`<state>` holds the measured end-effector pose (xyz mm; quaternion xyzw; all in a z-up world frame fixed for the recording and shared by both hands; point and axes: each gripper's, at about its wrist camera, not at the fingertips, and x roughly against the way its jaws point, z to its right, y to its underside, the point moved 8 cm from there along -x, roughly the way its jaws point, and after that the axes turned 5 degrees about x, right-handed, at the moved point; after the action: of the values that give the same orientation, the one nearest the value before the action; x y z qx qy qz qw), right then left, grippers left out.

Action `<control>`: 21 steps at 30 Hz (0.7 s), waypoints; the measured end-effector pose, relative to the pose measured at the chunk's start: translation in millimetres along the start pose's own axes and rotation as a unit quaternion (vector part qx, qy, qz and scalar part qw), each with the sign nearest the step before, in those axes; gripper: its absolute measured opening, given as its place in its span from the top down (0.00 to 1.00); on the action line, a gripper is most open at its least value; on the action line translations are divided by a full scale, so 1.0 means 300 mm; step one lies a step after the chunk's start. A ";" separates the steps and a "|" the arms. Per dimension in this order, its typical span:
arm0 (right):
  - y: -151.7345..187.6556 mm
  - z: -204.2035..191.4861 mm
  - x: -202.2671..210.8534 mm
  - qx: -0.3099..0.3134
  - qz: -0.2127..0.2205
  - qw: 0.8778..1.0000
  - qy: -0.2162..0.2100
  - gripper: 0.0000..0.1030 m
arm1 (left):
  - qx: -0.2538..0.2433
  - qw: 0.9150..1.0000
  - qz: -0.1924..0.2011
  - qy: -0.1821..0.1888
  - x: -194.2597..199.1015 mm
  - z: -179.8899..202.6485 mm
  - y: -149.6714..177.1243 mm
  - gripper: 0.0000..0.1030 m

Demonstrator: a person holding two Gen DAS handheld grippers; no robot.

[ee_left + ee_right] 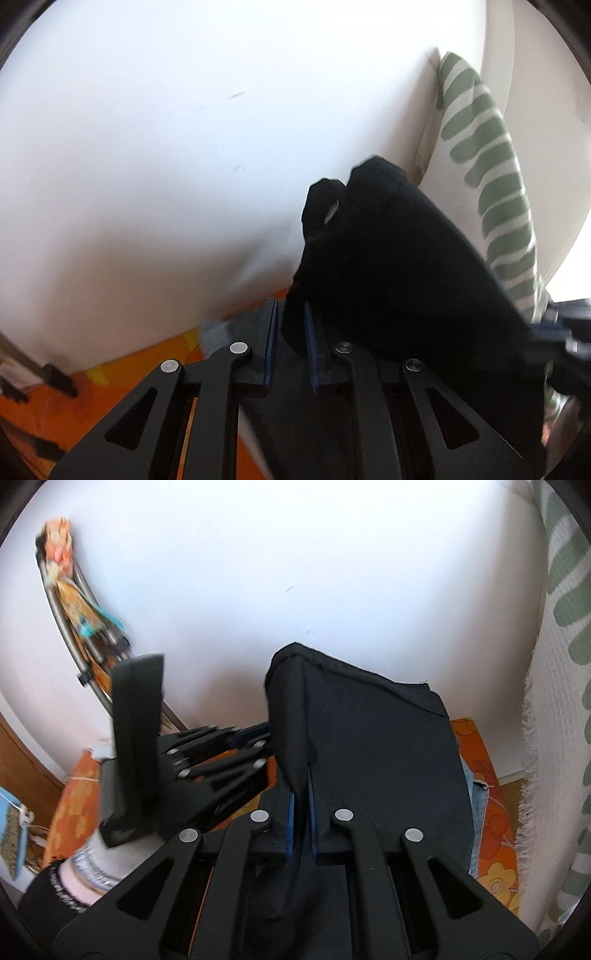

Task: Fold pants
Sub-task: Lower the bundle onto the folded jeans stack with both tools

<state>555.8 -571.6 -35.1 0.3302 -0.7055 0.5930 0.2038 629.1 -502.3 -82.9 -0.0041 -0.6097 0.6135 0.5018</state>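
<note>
- The black pants (369, 746) are lifted in the air in front of a white wall (258, 572), held by both grippers.
- The right gripper (302, 805) is closed on a fold of the dark cloth; its 2 blue-lined fingers (290, 819) stand almost together with the fabric pinched between them.
- From this grip the cloth rises up and away to a stitched hem edge on top, so the visible part points upward (the full long axis of the garment I cannot tell, the rest hangs below the view).
- The left gripper (290, 325) also clamps the pants (388, 266), with cloth between its narrow fingers (271, 328); the fabric spreads from it to the right side.
- In the right wrist view the left gripper (255, 734) comes in from the left and meets the same cloth edge, held by a hand (92, 864) in a light glove.
- Below lies an orange flowered cover (491, 830).
- A white curtain with green stripes (487, 177) hangs at the right.
</note>
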 end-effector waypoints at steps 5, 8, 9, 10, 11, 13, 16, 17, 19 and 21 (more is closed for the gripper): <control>0.023 0.000 -0.020 -0.039 0.008 0.998 -0.053 0.94 | -0.012 1.000 -0.005 -0.011 -0.006 -0.025 0.017 0.88; 0.051 -0.024 -0.095 -0.059 -0.004 0.995 -0.077 0.94 | -0.005 0.999 -0.024 -0.044 -0.009 -0.133 0.071 0.88; 0.064 -0.038 -0.132 -0.061 -0.012 0.995 -0.080 0.94 | 0.003 0.998 -0.031 -0.053 -0.004 -0.177 0.089 0.88; 0.079 -0.051 -0.164 -0.064 -0.020 0.994 -0.084 0.94 | 0.011 0.998 -0.032 -0.061 0.006 -0.216 0.100 0.88; 0.095 -0.066 -0.201 -0.068 -0.027 0.993 -0.089 0.94 | 0.018 0.997 -0.031 -0.067 0.022 -0.250 0.108 0.88; 0.129 -0.098 -0.271 -0.070 -0.047 0.992 -0.099 0.88 | 0.029 0.996 -0.031 -0.078 0.060 -0.308 0.126 0.88; 0.162 -0.135 -0.327 -0.070 -0.074 0.989 -0.111 0.87 | 0.027 0.996 -0.027 -0.086 0.120 -0.338 0.138 0.88; 0.159 -0.142 -0.320 -0.069 -0.072 0.988 -0.114 0.87 | 0.028 0.996 -0.026 -0.083 0.135 -0.338 0.139 0.88; 0.138 -0.151 -0.271 -0.063 -0.058 0.989 -0.124 0.76 | 0.035 0.996 -0.022 -0.076 0.178 -0.342 0.149 0.88; 0.109 -0.136 -0.185 -0.054 -0.030 0.989 -0.136 0.54 | 0.048 0.996 -0.018 -0.067 0.212 -0.348 0.158 0.80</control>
<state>567.2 -517.0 -87.0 0.4170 -0.7475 0.4975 0.1412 633.1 -373.3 -106.6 0.0723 -0.6118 0.6319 0.4704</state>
